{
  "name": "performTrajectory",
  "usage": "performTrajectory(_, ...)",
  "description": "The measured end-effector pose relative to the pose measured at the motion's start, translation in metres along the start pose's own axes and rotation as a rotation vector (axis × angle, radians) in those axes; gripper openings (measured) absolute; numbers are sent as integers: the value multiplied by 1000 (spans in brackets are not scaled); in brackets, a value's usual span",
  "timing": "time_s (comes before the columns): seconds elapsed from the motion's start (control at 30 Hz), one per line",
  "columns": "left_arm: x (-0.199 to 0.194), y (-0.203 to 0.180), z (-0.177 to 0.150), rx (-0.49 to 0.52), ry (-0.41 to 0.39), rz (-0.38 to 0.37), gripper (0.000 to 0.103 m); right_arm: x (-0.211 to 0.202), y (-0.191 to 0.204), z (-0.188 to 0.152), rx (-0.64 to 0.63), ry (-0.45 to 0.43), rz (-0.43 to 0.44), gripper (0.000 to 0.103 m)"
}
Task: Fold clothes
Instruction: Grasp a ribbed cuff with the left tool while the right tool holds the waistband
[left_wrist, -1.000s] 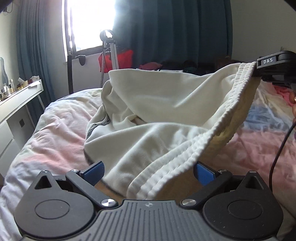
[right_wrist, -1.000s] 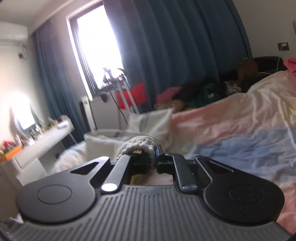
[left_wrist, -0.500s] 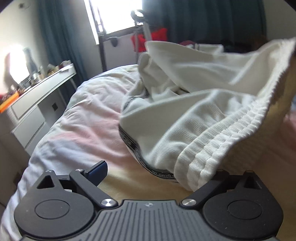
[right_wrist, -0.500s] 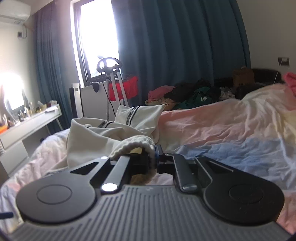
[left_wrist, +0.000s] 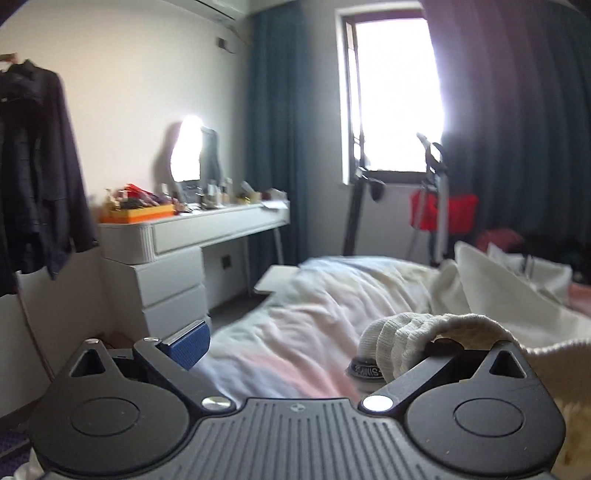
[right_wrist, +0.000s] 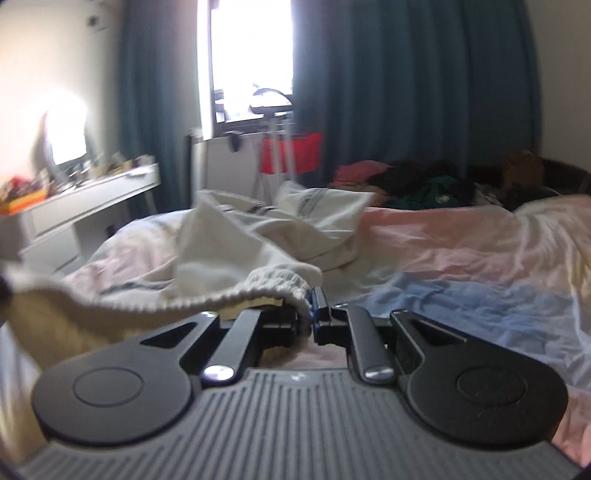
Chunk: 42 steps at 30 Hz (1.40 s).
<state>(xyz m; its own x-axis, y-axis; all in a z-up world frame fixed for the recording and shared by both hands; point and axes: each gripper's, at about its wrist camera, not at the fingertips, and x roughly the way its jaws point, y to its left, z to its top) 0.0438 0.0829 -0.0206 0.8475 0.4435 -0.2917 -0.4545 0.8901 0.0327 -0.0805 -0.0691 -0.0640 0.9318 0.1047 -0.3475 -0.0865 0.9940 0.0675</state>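
Here, a cream garment (right_wrist: 236, 254) lies rumpled across the bed (right_wrist: 461, 258), its bulk heaped toward the far edge and its ribbed waistband (right_wrist: 258, 286) drawn toward the near edge. The right claw (right_wrist: 312, 314) is pressed nearly together, pinching that waistband where the band bunches at its tips. The left claw (left_wrist: 317, 343) stands spread: one blue pad (left_wrist: 188, 341) is bare, while the waistband (left_wrist: 417, 332) drapes over the opposite finger without being clamped, as far as the blurred view allows. Only one corner of the band is therefore secured.

Risks, as judged from this arrangement:
- The draped end may slide off the spread claw if the garment is lifted or pulled taut, collapsing the span.
- The thick rib may creep out of the right pinch under tension.
- The heaped cloth may drag and wrinkle the bedcover.
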Motion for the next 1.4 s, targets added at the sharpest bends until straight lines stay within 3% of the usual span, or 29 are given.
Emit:
performTrajectory(0.1, 3, 22, 7, -51, 57, -17, 103, -10, 28, -5, -91, 54, 64, 12)
performTrajectory(0.17, 12, 30, 2, -26, 150, -18, 103, -14, 43, -13, -139, 97, 78, 14)
performTrajectory(0.33, 26, 53, -17, -116, 373, -6, 100, -19, 71, -36, -245, 215, 97, 20)
performTrajectory(0.43, 23, 59, -21, -94, 431, -25, 100, -19, 72, -42, -261, 250, 99, 29)
performTrajectory(0.47, 18, 62, -22, -89, 446, -44, 100, -20, 69, -41, -244, 260, 112, 41)
performTrajectory(0.57, 3, 74, -29, -146, 509, -163, 103, -31, 54, -35, -149, 258, 222, 60)
performTrajectory(0.67, -18, 84, -37, -198, 554, -273, 103, -51, 46, -26, -80, 194, 314, 64)
performTrajectory(0.8, -38, 94, -31, -231, 509, -352, 103, -65, 25, -15, 99, 127, 383, 64)
performTrajectory(0.9, -20, 89, -22, -266, 516, -353, 103, -53, -1, -18, 315, 150, 355, 64)
performTrajectory(1.0, 19, 84, -20, -351, 592, -392, 103, -38, -29, -30, 502, 167, 248, 66)
performTrajectory(1.17, 77, 78, -36, -430, 777, -425, 98, -16, -50, -52, 698, 245, 301, 65)
performTrajectory(1.4, 90, 81, -66, -544, 839, -488, 98, 13, -33, -65, 744, 306, 347, 59)
